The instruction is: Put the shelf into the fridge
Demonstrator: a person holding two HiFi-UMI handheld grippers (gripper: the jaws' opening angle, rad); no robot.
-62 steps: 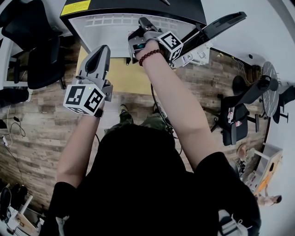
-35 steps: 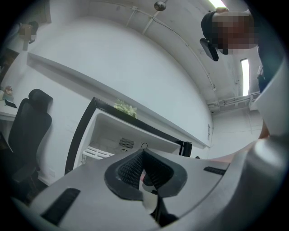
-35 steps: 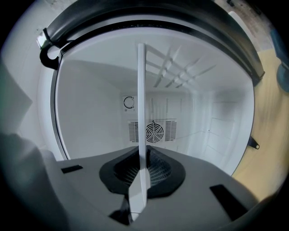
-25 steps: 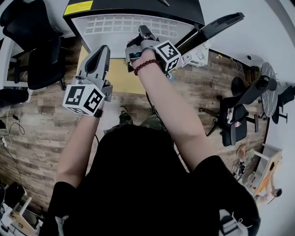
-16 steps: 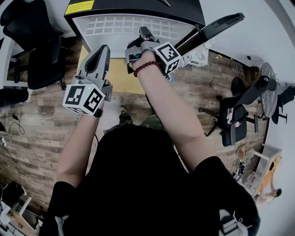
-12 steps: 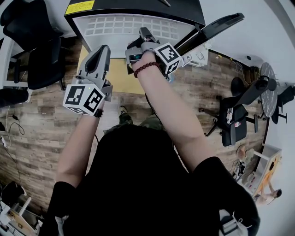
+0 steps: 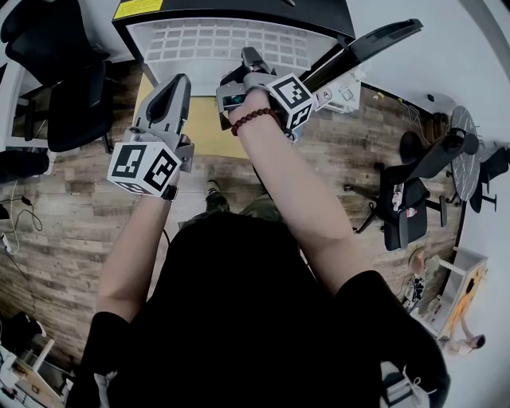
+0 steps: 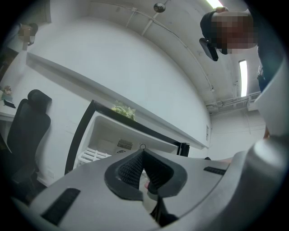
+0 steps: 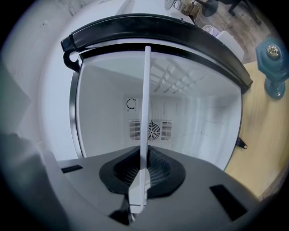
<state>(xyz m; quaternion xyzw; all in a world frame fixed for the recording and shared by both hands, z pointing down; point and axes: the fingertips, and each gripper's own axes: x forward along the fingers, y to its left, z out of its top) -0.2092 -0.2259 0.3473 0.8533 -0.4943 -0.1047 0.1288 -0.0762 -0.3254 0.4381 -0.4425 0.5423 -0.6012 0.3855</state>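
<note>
Shelf [image 7: 215, 44] looks partly inside the fridge [image 7: 263, 11]
Right gripper [image 9: 143, 169] is clamped on the shelf's edge; left gripper [image 8: 143, 169] is closed and empty; the final push remains.

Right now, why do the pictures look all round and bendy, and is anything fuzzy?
Head view: the wide lens bends the wooden floor planks into curves. Right gripper view: the fridge frame bows into an arc, the corners go dark, and the shelf looks crisp far off but fuzzy close to the jaws. Left gripper view: a dark ring runs round the edge, and the ceiling light glares white.
</note>
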